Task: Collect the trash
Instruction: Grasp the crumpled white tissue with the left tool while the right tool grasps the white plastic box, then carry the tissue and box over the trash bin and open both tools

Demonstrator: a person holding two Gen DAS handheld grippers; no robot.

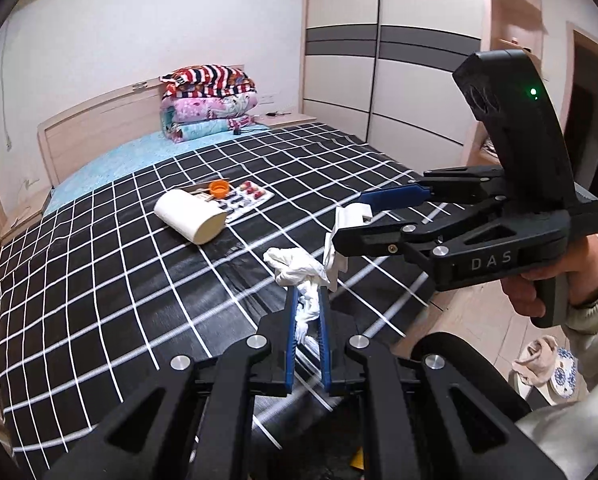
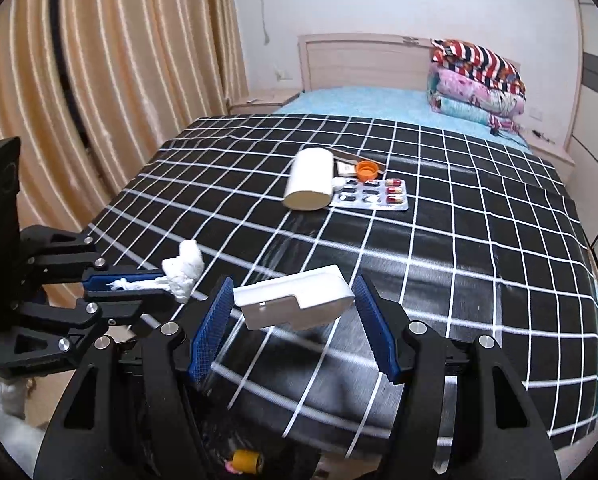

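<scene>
The left claw (image 1: 308,308) is clenched on a crumpled white tissue (image 1: 297,268), and only a thin twisted tail sits between its blue pads; most of the wad hangs free at the front, so I think it could slip out if the hand swings fast. The right claw (image 2: 295,320) stands wide, released around a white plastic piece (image 2: 295,298). In the right wrist view this piece looks loose between the pads, touching neither clearly, so it may fall to the bed (image 2: 479,260) or the floor.

More trash lies toward 12 o'clock from the right claw: a white bottle (image 2: 309,184), an orange cap (image 2: 367,170) and a pill blister (image 2: 373,196), close together.

No bin is seen with certainty. At 6 o'clock under both claws there is a dark zone with a small yellow thing (image 2: 246,460); I cannot tell what it is. Whether the white piece rests on something is also hidden.
</scene>
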